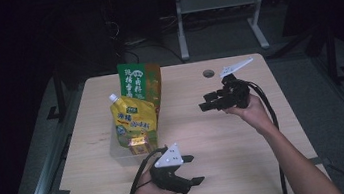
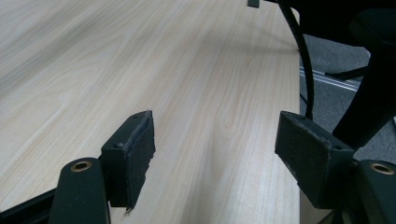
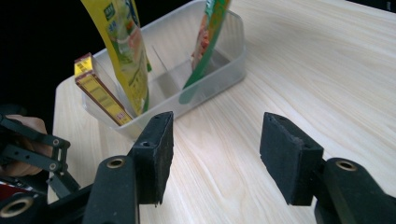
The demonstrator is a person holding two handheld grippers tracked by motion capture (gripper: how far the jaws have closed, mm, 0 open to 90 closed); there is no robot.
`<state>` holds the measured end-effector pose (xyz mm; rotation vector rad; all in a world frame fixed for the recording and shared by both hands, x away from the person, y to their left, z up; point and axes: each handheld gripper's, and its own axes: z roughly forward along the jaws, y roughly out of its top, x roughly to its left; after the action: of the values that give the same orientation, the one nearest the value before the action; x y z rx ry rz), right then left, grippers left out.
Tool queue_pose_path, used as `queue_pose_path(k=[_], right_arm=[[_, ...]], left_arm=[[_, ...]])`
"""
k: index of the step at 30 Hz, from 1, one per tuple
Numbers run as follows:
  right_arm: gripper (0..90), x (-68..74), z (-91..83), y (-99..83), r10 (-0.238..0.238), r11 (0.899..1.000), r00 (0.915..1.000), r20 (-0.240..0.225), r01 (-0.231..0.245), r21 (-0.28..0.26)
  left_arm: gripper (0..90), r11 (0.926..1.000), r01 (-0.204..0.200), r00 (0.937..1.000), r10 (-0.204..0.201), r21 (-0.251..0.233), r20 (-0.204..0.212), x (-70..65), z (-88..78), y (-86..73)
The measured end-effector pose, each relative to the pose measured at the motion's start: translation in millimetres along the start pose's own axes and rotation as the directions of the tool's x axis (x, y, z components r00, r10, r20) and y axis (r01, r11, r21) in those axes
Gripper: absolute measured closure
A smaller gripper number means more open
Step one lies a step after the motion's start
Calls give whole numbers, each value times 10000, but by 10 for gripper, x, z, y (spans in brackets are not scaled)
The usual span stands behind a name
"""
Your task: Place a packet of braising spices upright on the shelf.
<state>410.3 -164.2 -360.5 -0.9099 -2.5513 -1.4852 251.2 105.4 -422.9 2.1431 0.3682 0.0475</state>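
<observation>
Right gripper facing Chinese-lettered pouches

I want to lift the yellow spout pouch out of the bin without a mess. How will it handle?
The yellow pouch is probably soft and may buckle: in the right gripper view it leans in the clear bin. Its glossy film looks slippery. Standing well above the rim, it may tip when nudged.

The tabletop is pale wood with a fine grain. A clear bin holds a yellow spouted pouch with green print, a green-and-orange packet, and a small yellow-and-brown box. Both tools are black.
</observation>
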Motion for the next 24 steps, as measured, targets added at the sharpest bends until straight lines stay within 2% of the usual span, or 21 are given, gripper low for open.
queue_pose_path(k=[6,8,11,13,24], right_arm=[[437,13,-124,-89,98,9999,9999,113,-97,-109],[434,19,-161,-129,95,9999,9999,128,-94,-102],[428,17,-188,-176,118,9999,9999,97,-117,-78],[422,20,-206,-215,34,10000,9997,242,-33,-56],[402,14,-280,-396,332,9994,9992,230,-333,4]], left_arm=[[258,9999,120,9999,-119,69,-56,7,23,-14],[252,9999,-26,9999,27,121,-109,22,23,-11],[245,9998,98,9999,-95,198,-136,28,14,-14],[244,9998,132,9997,-130,147,-185,34,14,-18],[239,9997,168,9996,-164,152,-251,67,8,-24]])
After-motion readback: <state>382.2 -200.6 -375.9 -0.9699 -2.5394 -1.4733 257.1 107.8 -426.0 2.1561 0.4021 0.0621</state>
